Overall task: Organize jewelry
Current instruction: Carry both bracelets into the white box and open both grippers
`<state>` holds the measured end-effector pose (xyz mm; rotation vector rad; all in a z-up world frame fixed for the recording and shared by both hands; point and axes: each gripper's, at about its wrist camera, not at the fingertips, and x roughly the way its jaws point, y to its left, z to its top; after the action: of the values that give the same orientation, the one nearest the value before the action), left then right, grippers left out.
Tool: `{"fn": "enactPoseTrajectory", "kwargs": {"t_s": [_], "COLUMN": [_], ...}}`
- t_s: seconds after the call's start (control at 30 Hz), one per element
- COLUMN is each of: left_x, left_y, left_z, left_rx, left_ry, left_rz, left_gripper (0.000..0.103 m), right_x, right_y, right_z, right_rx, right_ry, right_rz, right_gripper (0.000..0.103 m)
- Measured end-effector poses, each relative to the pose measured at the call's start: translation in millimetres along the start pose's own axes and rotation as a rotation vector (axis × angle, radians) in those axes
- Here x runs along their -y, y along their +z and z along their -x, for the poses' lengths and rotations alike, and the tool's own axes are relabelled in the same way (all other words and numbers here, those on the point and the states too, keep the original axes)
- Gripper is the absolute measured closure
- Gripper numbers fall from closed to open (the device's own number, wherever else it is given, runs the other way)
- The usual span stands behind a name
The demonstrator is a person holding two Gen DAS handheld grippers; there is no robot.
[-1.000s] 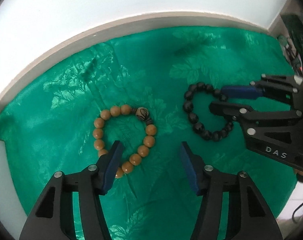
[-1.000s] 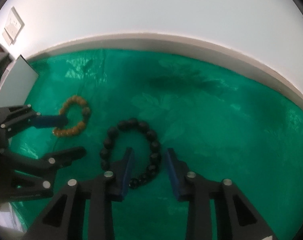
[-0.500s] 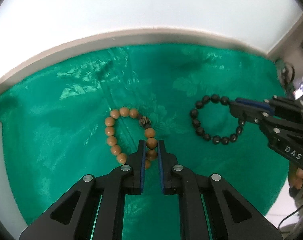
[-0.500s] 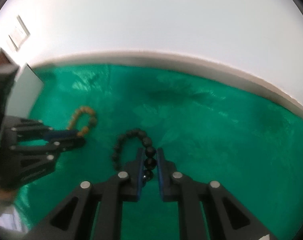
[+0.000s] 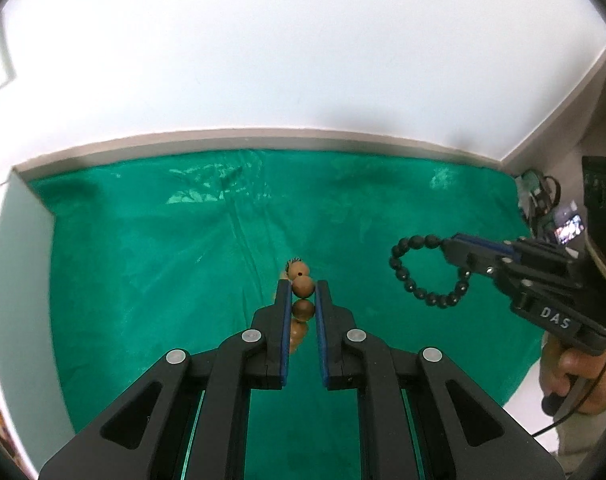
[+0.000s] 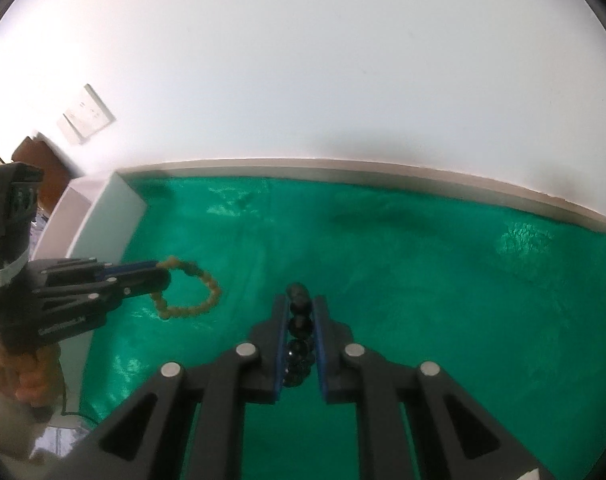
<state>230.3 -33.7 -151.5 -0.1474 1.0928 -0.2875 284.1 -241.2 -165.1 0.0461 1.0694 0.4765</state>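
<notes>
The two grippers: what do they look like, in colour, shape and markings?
Both the left gripper and the right gripper are black, with triangular cut-out linkages, silver round pins and blue pads on long flat fingers. The right gripper's body bears white letters "DAS". A thin dark cable hangs below its handle.

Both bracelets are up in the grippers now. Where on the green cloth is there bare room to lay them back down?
The green cloth is bare between the white box on the left and the wooden bracelet in the left gripper. It is also bare along the back wall. The black bracelet in the right gripper crowds the right side.
</notes>
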Motion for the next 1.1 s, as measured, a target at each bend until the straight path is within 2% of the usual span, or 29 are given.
{"fn": "enactPoseTrajectory", "kwargs": {"t_s": [0.4, 0.6, 0.8, 1.1], "left_x": [-10.1, -20.3, -32.4, -67.0], "left_y": [-29.5, -44.0, -58.2, -84.7], "left_z": [57.6, 97.7, 140.6, 193.7], "left_rx": [0.010, 0.059, 0.119, 0.182], "left_ry": [0.072, 0.101, 0.161, 0.202], "left_rz": [0.094, 0.137, 0.168, 0.282], "left_gripper": [0.094, 0.094, 0.094, 0.094], "right_x": [-55.5, -96.1, -134.7, -199.9], "right_y": [-8.5, -7.8, -5.5, 5.8], "right_z": [41.7, 61.6, 73.0, 85.4], "right_rx": [0.031, 0.048, 0.060, 0.081], "right_ry": [0.059, 0.100, 0.145, 0.237], "right_rz": [0.102, 0.187, 0.270, 0.392], "right_gripper": [0.091, 0.091, 0.091, 0.091]}}
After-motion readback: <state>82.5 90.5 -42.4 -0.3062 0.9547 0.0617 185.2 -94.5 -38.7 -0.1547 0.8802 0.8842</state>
